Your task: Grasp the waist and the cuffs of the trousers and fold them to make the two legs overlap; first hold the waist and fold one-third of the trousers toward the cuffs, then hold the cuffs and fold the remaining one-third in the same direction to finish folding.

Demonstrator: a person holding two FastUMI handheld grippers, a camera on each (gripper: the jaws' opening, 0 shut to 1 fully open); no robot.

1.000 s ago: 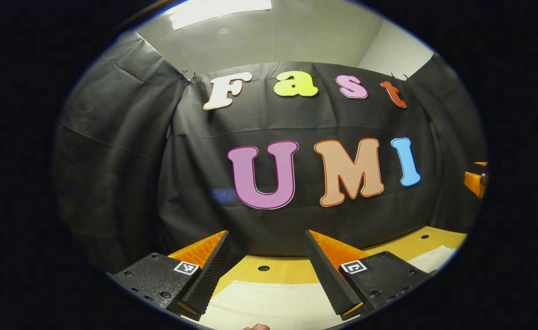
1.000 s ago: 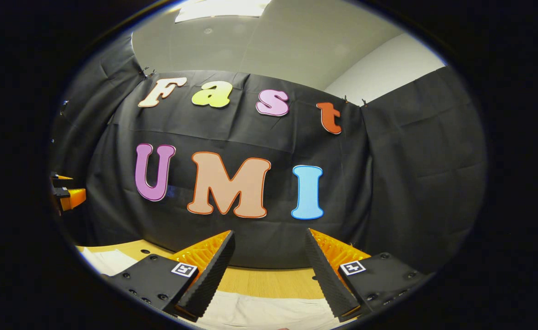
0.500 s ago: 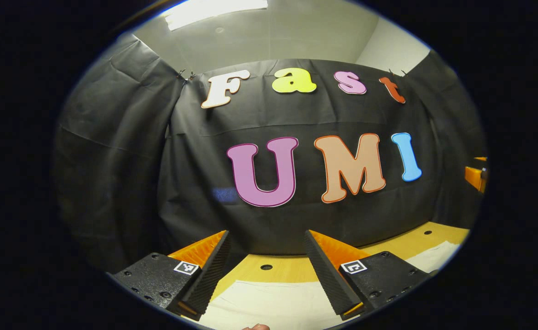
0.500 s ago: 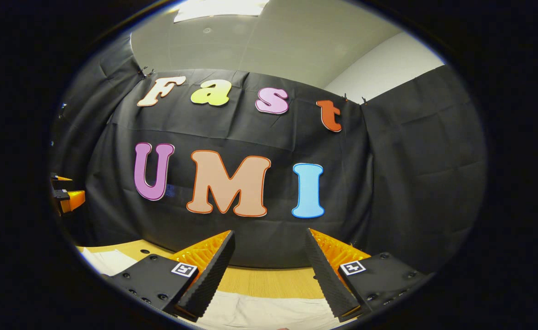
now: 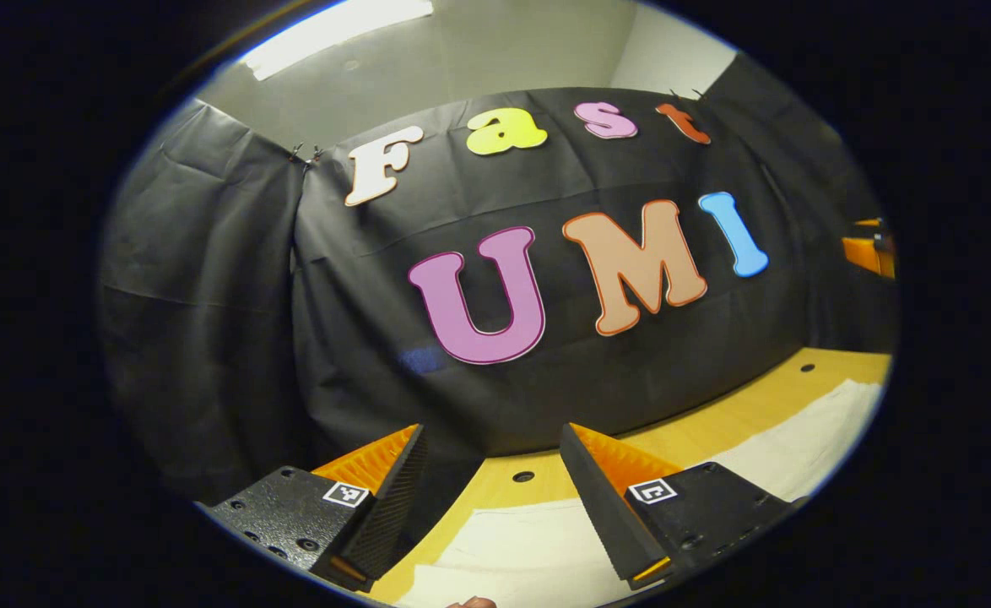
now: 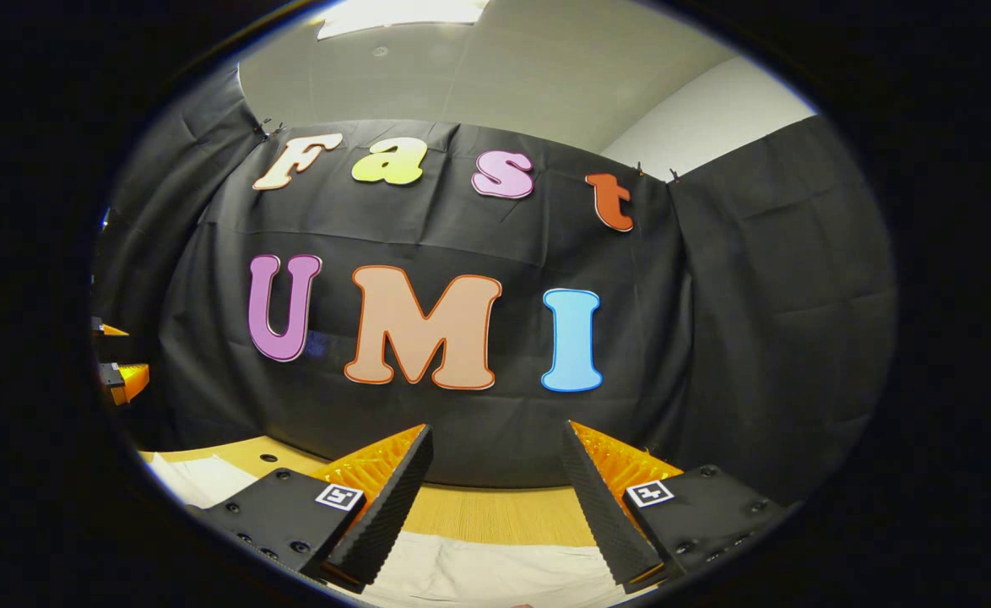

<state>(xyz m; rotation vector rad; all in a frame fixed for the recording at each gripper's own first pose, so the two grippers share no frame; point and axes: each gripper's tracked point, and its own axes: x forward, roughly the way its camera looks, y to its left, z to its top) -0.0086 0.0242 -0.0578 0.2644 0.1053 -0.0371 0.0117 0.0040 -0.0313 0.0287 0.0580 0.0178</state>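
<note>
Two grippers hang above the table, each with its jaws set wide apart and nothing between them. In the left gripper view, the left gripper (image 5: pixel 491 490) sits at the bottom centre of the frame, its two fingers (image 5: pixel 394 498) spread in a broad V with bare tabletop and pale cloth showing through the gap. They touch nothing that I can see. The trousers (image 5: pixel 529 549) — white or cream fabric, lying flat — spread across the wooden table (image 5: pixel 757 405) at the lower middle of that frame, and another stretch of the same cloth runs off toward the lower right edge. The whole scene tilts in this view, the table rising to the right. At the far right edge, around mid-height, a small part of the right gripper shows against the black booth wall (image 5: pixel 208 295).

In the right gripper view, the right gripper (image 6: pixel 495 490) also stands at the bottom centre, fingers (image 6: pixel 386 507) spread just as wide, gripping nothing. The trousers (image 6: pixel 495 574) lie beneath and between them along the bottom of the frame, with a further patch at lower left. Whether the tips graze the cloth I cannot tell. At the left edge, mid-height, part of the left gripper pokes into the frame — well apart from this one. A ceiling light (image 6: pixel 403 10) glows at the top.
</note>
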